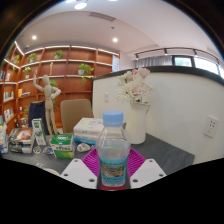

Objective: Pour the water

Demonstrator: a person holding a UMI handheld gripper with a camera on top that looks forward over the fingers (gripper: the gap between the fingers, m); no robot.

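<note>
Gripper view: the water bottle (113, 148) sits dead centre, upright, blue cap on top, clear body with a blue-and-white label around its middle. The gripper (113, 168) has it: the jaws are closed on the bottle, one pink pad (92, 163) pressed to its left flank and the other tight on its right, no gap showing on either side. The bottle's base is hidden low between the jaws, so whether it rests on the bench (165, 153) or hangs just above it cannot be told.

Taking the bottle as the marker: just behind it to the left lies a white tissue pack (88, 127) with pale blue print. Behind it to the right stands a white vase (135, 122) holding pale flowers (134, 86), set against a white partition wall (185, 108). Further left of the bottle, a small green-and-white carton (62, 144) stands on the bench, with a clutter of small packets (20, 140) beyond that. Far behind the bottle to the left, a wooden artist's mannequin (48, 105) stands upright, and behind it runs a wooden shelf unit (65, 72) with potted plants.
</note>
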